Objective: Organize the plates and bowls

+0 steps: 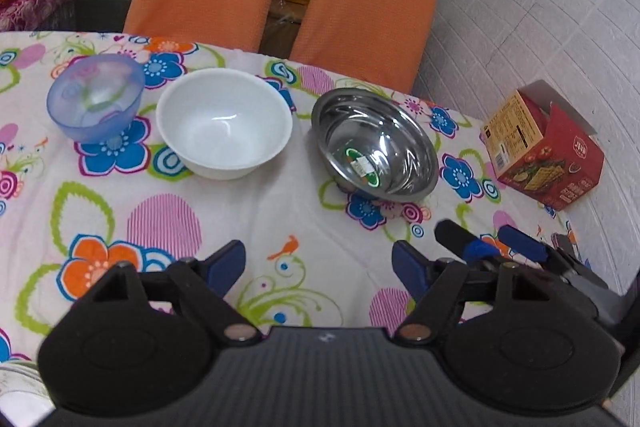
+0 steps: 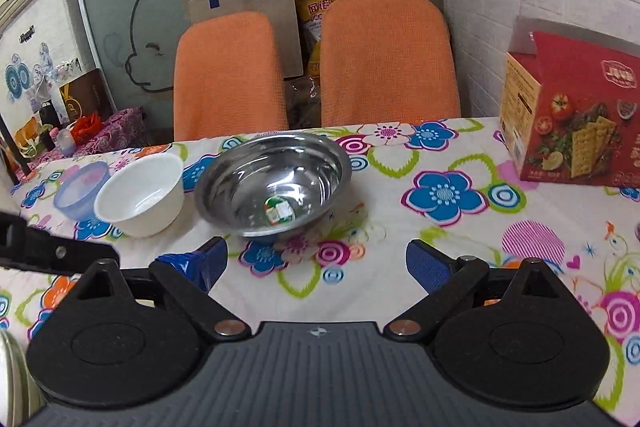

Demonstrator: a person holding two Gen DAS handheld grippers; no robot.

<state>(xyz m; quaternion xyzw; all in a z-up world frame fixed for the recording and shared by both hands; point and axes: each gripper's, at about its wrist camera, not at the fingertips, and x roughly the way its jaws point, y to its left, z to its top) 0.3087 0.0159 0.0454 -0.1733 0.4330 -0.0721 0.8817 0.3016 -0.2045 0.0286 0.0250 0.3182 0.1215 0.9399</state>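
Nearest: left gripper point(image 1: 319, 265) over the flowered tabletop point(image 1: 280, 195), jaws apart, nothing btwn them. Right gripper point(image 2: 317, 261) likewise, jaws apart, empty; it sits just right of the left one, its blue tips show at the right edge of the left wrist view. Neither touches a bowl.

Mid tabletop, one row L to R: blue translucent bowl point(image 1: 95, 97), white bowl point(image 1: 224, 123), steel bowl point(image 1: 374, 141). All upright, empty, apart from each other; blue and white nearly touching, wider gap white to steel. Steel bowl has a sticker inside at the bottom. No plates clearly in view; pale rim at the near-left corner of both views, can't ID.

Right side, near the brick wall: red cracker box point(image 1: 544, 143), well clear of the bowls.

Far: two orange chairs point(image 2: 312, 67) behind the tabletop edge.

Step (judgement): start, pre-grasp; nothing stacked yet. Right gripper faces the steel bowl, left faces the gap white/steel.

Next move prob. calls for: advance to a bowl rim, one jaw inside and one outside the wall, close, lift, nest smaller into larger. Steel rim thin + slick, so slip risk; approach square.
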